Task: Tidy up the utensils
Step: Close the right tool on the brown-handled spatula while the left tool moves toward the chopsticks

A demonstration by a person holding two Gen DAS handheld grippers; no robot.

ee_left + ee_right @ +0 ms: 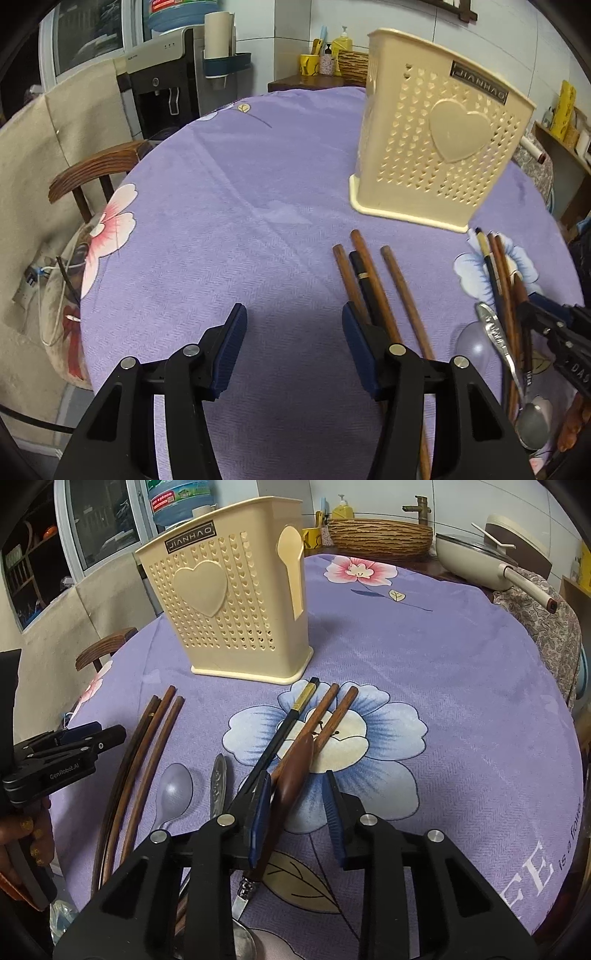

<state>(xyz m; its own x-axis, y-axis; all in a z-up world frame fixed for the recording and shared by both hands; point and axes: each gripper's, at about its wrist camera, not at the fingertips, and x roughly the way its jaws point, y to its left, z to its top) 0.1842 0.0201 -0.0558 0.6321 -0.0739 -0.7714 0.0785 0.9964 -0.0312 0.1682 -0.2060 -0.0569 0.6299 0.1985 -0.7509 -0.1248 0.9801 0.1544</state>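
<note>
A beige perforated utensil holder (439, 147) (229, 616) stands upright on the purple flowered tablecloth (443, 701). My left gripper (293, 326) is open over bare cloth, and several brown and black chopsticks (373, 288) lie just right of it, partly under its right finger. My right gripper (295, 794) straddles a brown wooden knife handle (293, 771). The left pad touches the handle and the right pad stands apart from it. A black chopstick with a gold band (291, 716) and two brown chopsticks (332, 712) cross there. A clear spoon (175, 786) and a metal spoon (498, 339) lie between the groups.
A wooden chair (92, 173) stands at the table's left edge, beside a water dispenser (162, 92). Behind the table are a wicker basket (380, 535) and a lidded cream pan (476, 554). The round table drops off on all sides.
</note>
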